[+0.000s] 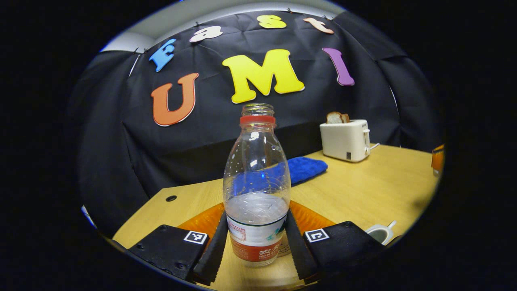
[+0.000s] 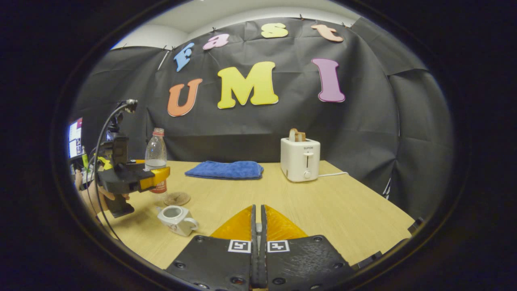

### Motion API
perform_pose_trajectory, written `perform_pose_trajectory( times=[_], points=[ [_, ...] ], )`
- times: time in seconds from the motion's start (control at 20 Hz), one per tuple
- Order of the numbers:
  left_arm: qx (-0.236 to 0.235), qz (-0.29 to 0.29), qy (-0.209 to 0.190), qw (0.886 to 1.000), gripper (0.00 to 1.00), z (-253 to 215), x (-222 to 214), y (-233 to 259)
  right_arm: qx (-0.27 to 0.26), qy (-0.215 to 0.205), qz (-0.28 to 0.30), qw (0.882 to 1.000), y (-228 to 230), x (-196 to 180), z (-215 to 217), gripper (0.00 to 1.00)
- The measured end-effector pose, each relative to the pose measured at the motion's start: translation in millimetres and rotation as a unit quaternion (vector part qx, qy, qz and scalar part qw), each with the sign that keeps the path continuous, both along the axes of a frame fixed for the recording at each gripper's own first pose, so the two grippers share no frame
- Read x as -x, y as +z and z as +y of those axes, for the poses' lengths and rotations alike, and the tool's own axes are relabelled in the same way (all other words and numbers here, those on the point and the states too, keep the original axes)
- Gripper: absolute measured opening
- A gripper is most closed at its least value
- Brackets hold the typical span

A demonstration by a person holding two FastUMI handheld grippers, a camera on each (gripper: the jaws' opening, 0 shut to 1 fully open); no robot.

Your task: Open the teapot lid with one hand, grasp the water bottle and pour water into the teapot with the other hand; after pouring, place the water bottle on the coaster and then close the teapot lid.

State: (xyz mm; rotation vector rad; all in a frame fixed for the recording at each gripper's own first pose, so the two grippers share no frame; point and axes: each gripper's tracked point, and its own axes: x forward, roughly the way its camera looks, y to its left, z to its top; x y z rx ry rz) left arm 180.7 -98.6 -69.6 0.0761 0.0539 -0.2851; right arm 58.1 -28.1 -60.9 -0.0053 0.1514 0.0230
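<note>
A clear water bottle [image 1: 257,178] with no cap and water in its lower third stands upright between the fingers of my left gripper [image 1: 256,250], which is shut on its labelled base. In the right gripper view the same bottle [image 2: 156,155] sits in that gripper [image 2: 155,180], just behind the round brown coaster [image 2: 176,198]. The small white teapot [image 2: 176,219] rests on the table with its top uncovered; it also peeks in at the left gripper view's lower right as the teapot [image 1: 380,233]. My right gripper [image 2: 258,226] is shut, with a small pale sliver of the teapot lid [image 2: 258,227] pinched between its fingers.
A white toaster [image 2: 300,159] with bread stands at the back right of the wooden table [image 2: 343,210], and a folded blue cloth [image 2: 226,169] lies at the back centre. A hand [image 2: 95,198] holds the left gripper at the table's left edge, near a screen [image 2: 75,137].
</note>
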Motion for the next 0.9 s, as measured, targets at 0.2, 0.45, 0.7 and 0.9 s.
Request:
perform_pose_trajectory(
  times=[0.2,0.45,0.7,0.9],
  points=[
    [0.049,-0.004,0.005,0.999,0.74,-11,-8,4,0.0,0.002,0.005,1.0,-7,-3,3,0.0],
    [0.064,0.003,0.005,0.998,0.76,-17,-23,-1,0.003,0.001,0.011,1.0,-11,-6,4,0.0],
    [0.076,0.009,-0.003,0.997,0.77,-22,-24,-6,0.003,0.0,0.014,1.0,-17,-9,3,0.0],
    [0.08,0.015,-0.002,0.997,0.79,-25,-26,-10,0.002,-0.003,0.022,1.0,-22,-11,1,0.0]
  ],
)
